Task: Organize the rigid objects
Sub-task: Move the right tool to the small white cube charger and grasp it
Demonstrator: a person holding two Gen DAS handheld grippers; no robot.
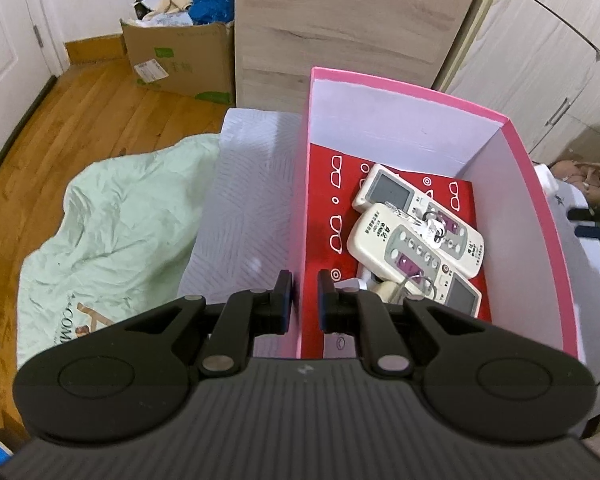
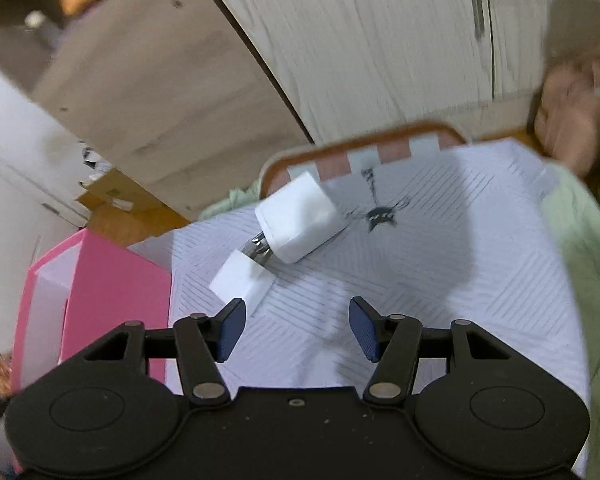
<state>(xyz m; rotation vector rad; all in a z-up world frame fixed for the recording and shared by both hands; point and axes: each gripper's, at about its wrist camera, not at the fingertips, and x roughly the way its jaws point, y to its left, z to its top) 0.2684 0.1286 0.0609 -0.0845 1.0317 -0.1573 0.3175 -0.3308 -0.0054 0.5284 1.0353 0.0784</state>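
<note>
A pink box (image 1: 400, 88) with a red patterned floor stands on a white quilted cloth (image 1: 240, 208). Inside lie two white remote controls (image 1: 396, 192) (image 1: 404, 248), a key ring (image 1: 434, 228) and a small white item near the front. My left gripper (image 1: 303, 300) is shut on the box's left wall. In the right wrist view, my right gripper (image 2: 298, 328) hangs open over the cloth (image 2: 420, 280) with nothing between its fingers. A white plug charger (image 2: 300, 220) and a smaller white block (image 2: 240, 280) lie just ahead and left of it, beside the pink box (image 2: 116, 292).
A pale green sheet (image 1: 112, 232) lies left of the cloth. A cardboard box (image 1: 180, 60) of clutter sits on the wooden floor. A wooden cabinet (image 1: 340, 20) and a wardrobe (image 2: 380, 40) stand behind. A brown-rimmed checkered board (image 2: 380, 148) and a plush toy (image 2: 572, 120) sit beyond the cloth.
</note>
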